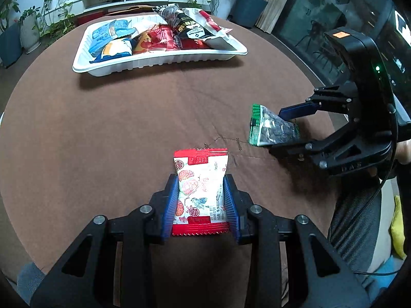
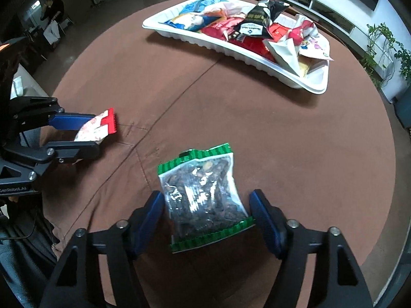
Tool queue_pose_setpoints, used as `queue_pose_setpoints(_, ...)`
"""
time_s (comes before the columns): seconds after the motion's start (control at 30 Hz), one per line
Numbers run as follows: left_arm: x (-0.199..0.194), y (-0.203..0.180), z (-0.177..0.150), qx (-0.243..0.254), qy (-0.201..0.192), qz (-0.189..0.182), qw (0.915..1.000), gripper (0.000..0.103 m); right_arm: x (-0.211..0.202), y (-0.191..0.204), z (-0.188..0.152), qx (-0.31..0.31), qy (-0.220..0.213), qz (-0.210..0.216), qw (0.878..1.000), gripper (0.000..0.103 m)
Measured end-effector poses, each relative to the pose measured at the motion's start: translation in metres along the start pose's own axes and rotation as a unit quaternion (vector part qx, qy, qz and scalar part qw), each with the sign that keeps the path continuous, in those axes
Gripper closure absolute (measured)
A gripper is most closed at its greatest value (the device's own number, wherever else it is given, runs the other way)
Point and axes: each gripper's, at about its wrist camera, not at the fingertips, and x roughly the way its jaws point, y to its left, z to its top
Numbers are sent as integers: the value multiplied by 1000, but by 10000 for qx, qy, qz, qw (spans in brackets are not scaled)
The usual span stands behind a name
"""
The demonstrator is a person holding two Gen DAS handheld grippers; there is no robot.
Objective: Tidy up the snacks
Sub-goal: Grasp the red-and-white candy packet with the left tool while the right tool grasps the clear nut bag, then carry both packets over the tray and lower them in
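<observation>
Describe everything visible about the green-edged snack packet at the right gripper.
The green-edged packet is a small clear plastic pouch with green striped, crimped seals at both ends and dark seeds or nuts showing through. It looks sealed, full and slightly creased. It lies lengthwise between the right gripper's blue fingers; the left pad sits at its edge, the right one shows a small gap. The left wrist view shows it tilted, low over the brown table.
</observation>
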Motion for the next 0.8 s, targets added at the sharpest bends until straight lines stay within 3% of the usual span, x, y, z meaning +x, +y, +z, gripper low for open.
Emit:
queue_pose_setpoints(0.03,0,1,0,-4,-3,-4,10000,71,0,0,2,4,35,-12,10000,48)
queue_pose_setpoints(0.17,-2,2,1,-31,-39,-28,10000,71,-1,2,1,-36,110,-5,9999,54)
queue_pose_setpoints(0.23,-3,3,1,-44,-53,-44,10000,71,-2,3,0,-3,85,10,10000,63)
queue_pose_setpoints(0.4,-9,8,2,-120,-145,-120,9997,71,-8,2,2,218,-96,131,9996,69)
queue_pose_setpoints(0.6,-25,22,14,-315,-387,-255,9984,71,-34,-1,8,727,-674,618,9932,71)
queue_pose_setpoints(0.8,-55,50,58,-491,-870,-275,9946,71,-70,-11,46,1279,-1444,1144,9745,71)
